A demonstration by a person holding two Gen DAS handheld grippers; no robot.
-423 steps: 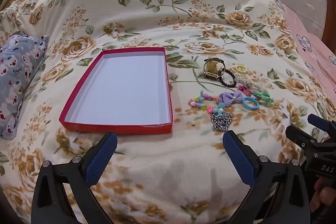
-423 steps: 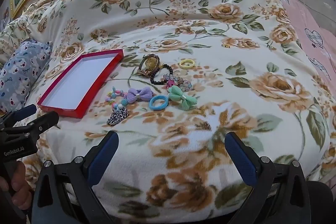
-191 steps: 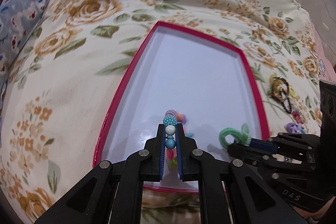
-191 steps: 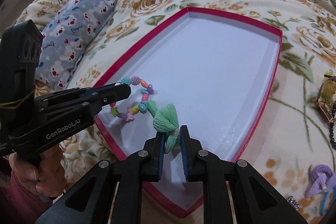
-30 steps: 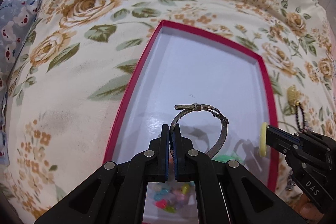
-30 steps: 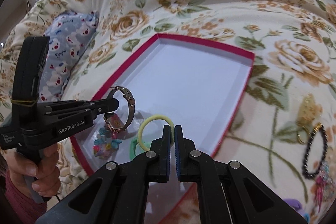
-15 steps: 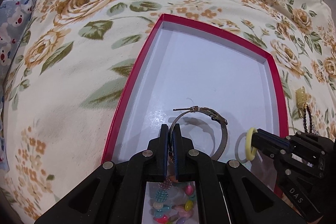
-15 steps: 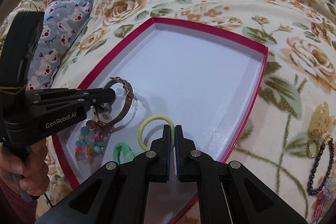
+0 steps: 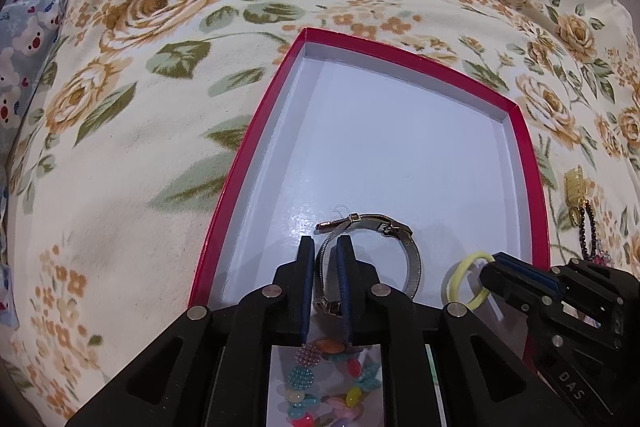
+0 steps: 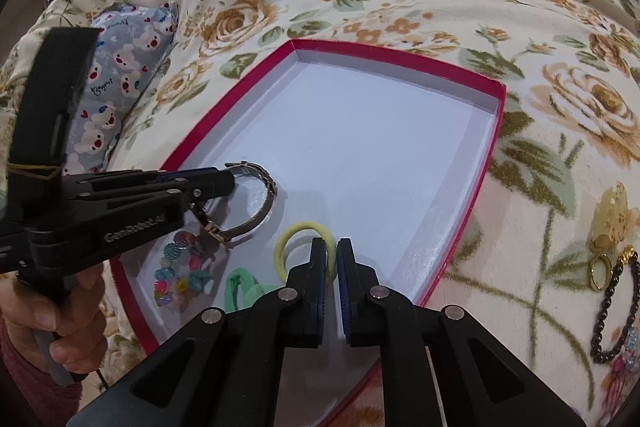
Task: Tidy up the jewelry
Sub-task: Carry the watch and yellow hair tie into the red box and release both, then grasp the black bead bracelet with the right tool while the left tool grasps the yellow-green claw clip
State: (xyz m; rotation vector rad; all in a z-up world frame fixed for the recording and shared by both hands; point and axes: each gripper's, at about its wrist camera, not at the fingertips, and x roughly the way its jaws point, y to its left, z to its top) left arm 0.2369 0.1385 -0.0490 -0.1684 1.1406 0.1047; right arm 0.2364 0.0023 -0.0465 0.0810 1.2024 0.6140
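A red-rimmed box [image 9: 532,163] with a white floor lies on the flowered bedspread; it also shows in the right wrist view [image 10: 496,131]. My left gripper [image 9: 325,245] stands slightly open around the band of a metal watch [image 9: 412,255], which rests on the box floor [image 10: 268,203]. My right gripper [image 10: 331,247] is slightly open around a yellow hair tie [image 10: 292,235], which lies on the floor; it also shows in the left wrist view [image 9: 460,281]. A colourful bead bracelet [image 10: 180,267] and a green bow [image 10: 240,287] lie in the box's near corner.
On the bedspread right of the box lie a gold hair clip [image 10: 612,219], a gold ring [image 10: 600,271] and a black bead bracelet [image 10: 612,323]. A grey bear-print pillow [image 10: 120,67] sits to the left of the box.
Both grippers have lowered to the box floor and opened a little. The watch and the yellow hair tie now rest on the floor, loose between the fingers.
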